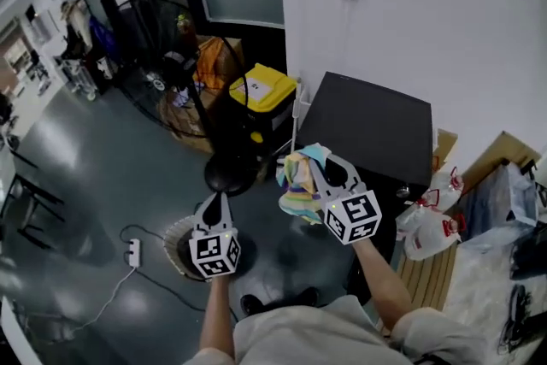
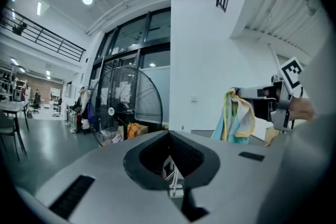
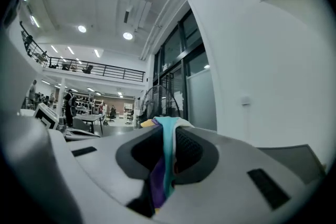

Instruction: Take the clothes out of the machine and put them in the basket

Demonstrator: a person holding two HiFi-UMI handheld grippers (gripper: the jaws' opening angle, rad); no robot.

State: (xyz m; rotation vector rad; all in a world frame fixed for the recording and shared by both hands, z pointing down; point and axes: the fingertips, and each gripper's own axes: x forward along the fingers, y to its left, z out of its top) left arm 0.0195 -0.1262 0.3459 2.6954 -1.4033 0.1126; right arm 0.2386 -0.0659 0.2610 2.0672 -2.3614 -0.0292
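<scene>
1. My right gripper [image 3: 167, 131] has its jaws closed narrow on a bunched cloth [image 1: 299, 182], striped in teal, yellow, white and purple. A teal and purple fold runs straight down between the pads, and the rest spills over the tips on the far side.
2. That gripper is held up in the air and points roughly level. It is near the front left corner of the dark machine [image 1: 369, 126], which stands against the white wall to the right.
3. The cloth hangs clear of the machine's top and touches nothing but my jaws.
4. My left gripper [image 1: 215, 203] has its jaws drawn together with nothing between them.
5. It sits to the left of the right gripper and nearer to me, above the pale round basket [image 1: 173, 242] on the floor.
6. I cannot make out what is inside the basket, because the gripper covers most of it.
7. Beyond the basket a big standing fan [image 1: 175, 47] rises from a round black base, with a yellow-lidded bin [image 1: 265, 87] just right of it.
8. White plastic bags [image 1: 425, 228] lie on the floor at the machine's right side.
9. A power strip [image 1: 132, 251] lies on the grey floor to the left of the basket.
</scene>
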